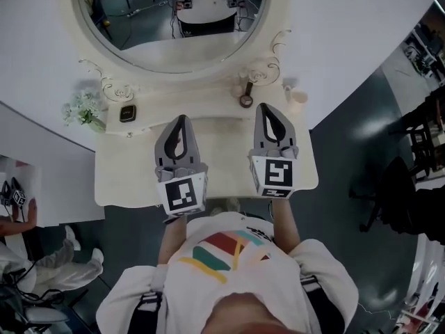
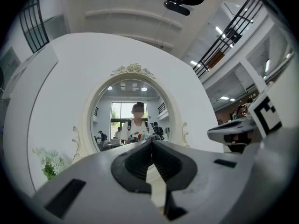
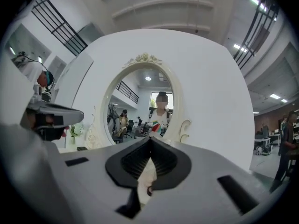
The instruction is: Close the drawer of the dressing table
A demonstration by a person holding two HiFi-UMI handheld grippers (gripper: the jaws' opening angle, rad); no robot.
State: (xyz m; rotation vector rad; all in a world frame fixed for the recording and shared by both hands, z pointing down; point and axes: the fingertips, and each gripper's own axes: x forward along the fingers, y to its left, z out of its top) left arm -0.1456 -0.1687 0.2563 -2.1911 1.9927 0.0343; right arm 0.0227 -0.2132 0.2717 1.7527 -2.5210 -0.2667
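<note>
Head view first: where are your 2 tongs?

Both hang over the cream dressing table (image 1: 132,165), side by side and apart, noses toward the oval mirror (image 1: 153,44). My left gripper (image 1: 182,119) is on the left. My right gripper (image 1: 264,107) is on the right, its nose a little nearer the mirror. Each marker cube sits at the table's front edge, close to my striped white shirt.

And the jaws?

In the left gripper view the 2 dark pads are pressed together at the tips and pinch nothing. Only pale tabletop shows through the slot lower down. The right gripper view shows the same: tips pressed together, empty.

Where is the drawer?

It is under the tabletop on my side, and from above the top covers it. I see only a small pale bit (image 1: 226,205) at the front edge between the 2 cubes, and I cannot tell whether that is its handle.

What else is on the table?

White flowers (image 1: 83,108) stand at the back left, with a small dark object (image 1: 127,113) just beside them. A ring-headed object (image 1: 246,99) lies near the mirror's foot, and a pale cup (image 1: 297,101) stands at the back right. In both gripper views the mirror reflects me.
</note>
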